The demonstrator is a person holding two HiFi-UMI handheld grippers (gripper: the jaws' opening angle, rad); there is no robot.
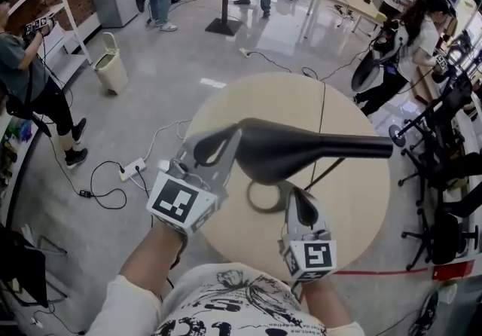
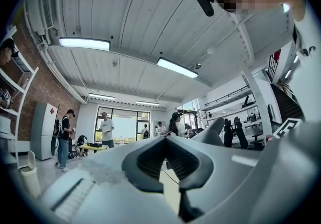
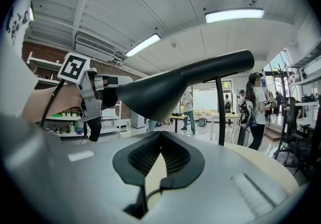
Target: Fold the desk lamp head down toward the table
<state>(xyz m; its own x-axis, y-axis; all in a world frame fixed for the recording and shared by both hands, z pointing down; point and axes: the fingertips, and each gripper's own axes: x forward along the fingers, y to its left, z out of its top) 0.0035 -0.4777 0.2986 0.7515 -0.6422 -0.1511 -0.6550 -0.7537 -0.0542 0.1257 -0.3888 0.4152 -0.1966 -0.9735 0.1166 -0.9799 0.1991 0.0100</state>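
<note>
The black lamp head (image 1: 301,150) lies level, well above the round table (image 1: 354,199). The left tool (image 1: 215,154) sits at the head's wide end, its jaws together with nothing between them. The right tool (image 1: 300,206) is low beside the ring base (image 1: 263,210), jaws likewise closed and empty.

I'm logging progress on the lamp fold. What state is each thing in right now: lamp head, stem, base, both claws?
Black desk lamp head: raised, roughly level, not folded down.
Thin black stem: upright.
Ring-shaped base: flat on the round wooden table.
Left claw: shut, empty, by the head's wide end.
Right claw: shut, empty, near the base.
</note>
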